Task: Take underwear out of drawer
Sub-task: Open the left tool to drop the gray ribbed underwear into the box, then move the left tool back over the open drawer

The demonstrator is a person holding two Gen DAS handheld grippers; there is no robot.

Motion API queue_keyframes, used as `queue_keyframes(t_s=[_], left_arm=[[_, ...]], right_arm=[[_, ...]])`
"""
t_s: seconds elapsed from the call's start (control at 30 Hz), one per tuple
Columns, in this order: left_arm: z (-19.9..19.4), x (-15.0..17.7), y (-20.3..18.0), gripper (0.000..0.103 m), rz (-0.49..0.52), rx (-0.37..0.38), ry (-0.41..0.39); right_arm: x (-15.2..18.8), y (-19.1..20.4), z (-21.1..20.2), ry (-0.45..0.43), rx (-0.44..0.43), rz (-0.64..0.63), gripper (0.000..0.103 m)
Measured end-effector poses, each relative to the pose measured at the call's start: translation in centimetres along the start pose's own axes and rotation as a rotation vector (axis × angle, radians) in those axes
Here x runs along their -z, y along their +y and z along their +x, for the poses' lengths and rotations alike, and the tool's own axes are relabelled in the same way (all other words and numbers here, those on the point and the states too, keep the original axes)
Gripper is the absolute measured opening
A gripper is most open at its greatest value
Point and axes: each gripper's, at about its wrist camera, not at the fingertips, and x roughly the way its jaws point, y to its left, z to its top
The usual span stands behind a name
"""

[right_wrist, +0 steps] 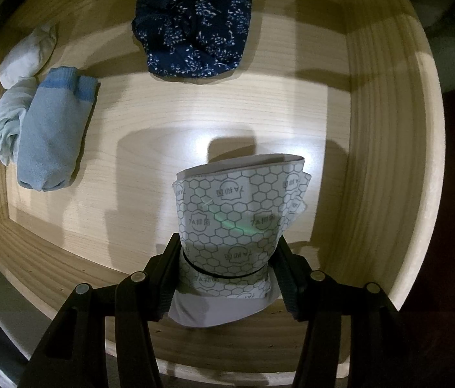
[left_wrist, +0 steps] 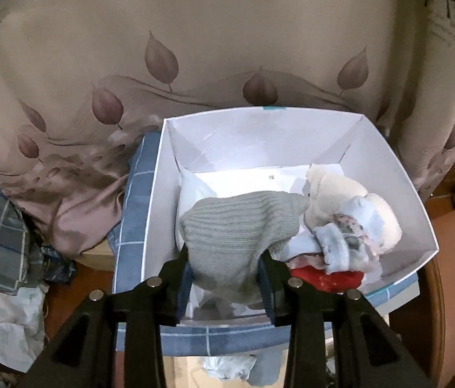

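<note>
**Two grips live: one over the box, one in the drawer**

While the left gripper [left_wrist: 226, 278] hangs over the white box [left_wrist: 421, 226], the grey ribbed garment [left_wrist: 237, 226] sits between its pads, draping onto the pile w/ a cream piece [left_wrist: 334, 190] & a red one [left_wrist: 327, 279]. Jaws are narrow; can't tell if pads press. Let it drop fully inside the walls before pulling away.

Right gripper [right_wrist: 226, 274] is clamped on the hexagon-print underwear [right_wrist: 237, 207], pointing into the wooden drawer [right_wrist: 386, 129]. Lift straight up, clear of the front wall. Navy floral bundle [right_wrist: 195, 22] & light-blue roll [right_wrist: 53, 129] lie well apart, so no snag risk.
</note>
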Motion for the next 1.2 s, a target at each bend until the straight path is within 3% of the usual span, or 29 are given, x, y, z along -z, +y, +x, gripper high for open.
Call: queue_keyframes(t_s=[0.27, 0.63, 0.87, 1.07, 1.2], left_arm=[[1.5, 0.6, 0.1, 0.044, -0.014, 0.032, 0.072], [-3.8, 2.0, 1.8, 0.044, -0.032, 0.065, -0.015], [-5.1, 7.1, 4.1, 0.044, -0.064, 0.043, 0.015], [-2.9, 12.8, 5.2, 0.044, -0.09, -0.059, 0.075], [-1.1, 16.3, 5.4, 0.044, -0.112, -0.06, 0.11]], right_arm=[[0.0, 0.1, 0.1, 0.001, -0.002, 0.002, 0.051], [0.0, -0.1, 0.4, 0.001, -0.002, 0.001, 0.051], [0.0, -0.2, 0.6, 0.002, -0.002, 0.001, 0.051], [-0.1, -0.2, 0.6, 0.003, 0.001, 0.0, 0.051], [-0.2, 0.3, 0.5, 0.001, 0.005, -0.001, 0.05]])
